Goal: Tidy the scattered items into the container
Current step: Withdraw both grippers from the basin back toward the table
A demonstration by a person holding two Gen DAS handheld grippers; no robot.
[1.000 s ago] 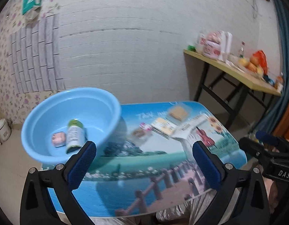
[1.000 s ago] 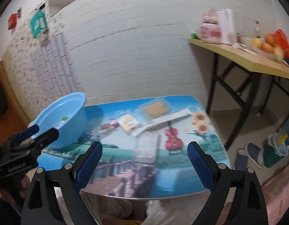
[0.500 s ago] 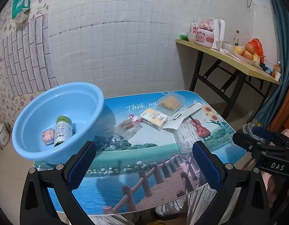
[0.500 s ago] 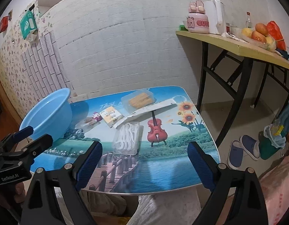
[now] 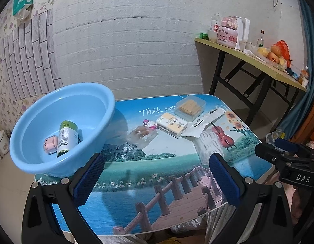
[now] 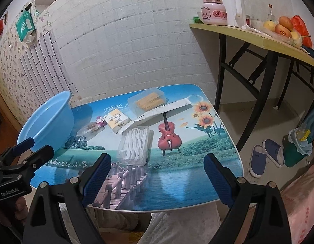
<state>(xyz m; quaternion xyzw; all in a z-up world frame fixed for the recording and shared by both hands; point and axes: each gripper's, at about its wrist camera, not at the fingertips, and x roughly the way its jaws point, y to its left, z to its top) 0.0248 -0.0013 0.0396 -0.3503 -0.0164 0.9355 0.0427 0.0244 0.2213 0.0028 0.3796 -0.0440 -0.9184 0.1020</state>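
A blue basin (image 5: 34, 162) stands at the table's left and holds a green-capped bottle (image 5: 67, 138) and a small pink case (image 5: 50, 144). On the table lie a tissue pack (image 5: 171, 124), a clear box of sticks (image 5: 190, 107), a white packet (image 5: 203, 122), a small pink toy on a clear bag (image 5: 148, 124) and a clear box of white floss picks (image 6: 134, 144). My left gripper (image 5: 157, 180) is open and empty above the table's front edge. My right gripper (image 6: 157, 179) is open and empty, just in front of the floss box.
The picture-printed table (image 6: 177, 172) stands against a white brick wall. A wooden side table (image 6: 258, 38) with a kettle, pink jar and fruit is at the right. Slippers (image 6: 267, 158) and a bin bag lie on the floor at the right.
Both grippers have drawn back and steadied, and the views have tilted down slightly. No item has moved, and both grippers stay open.
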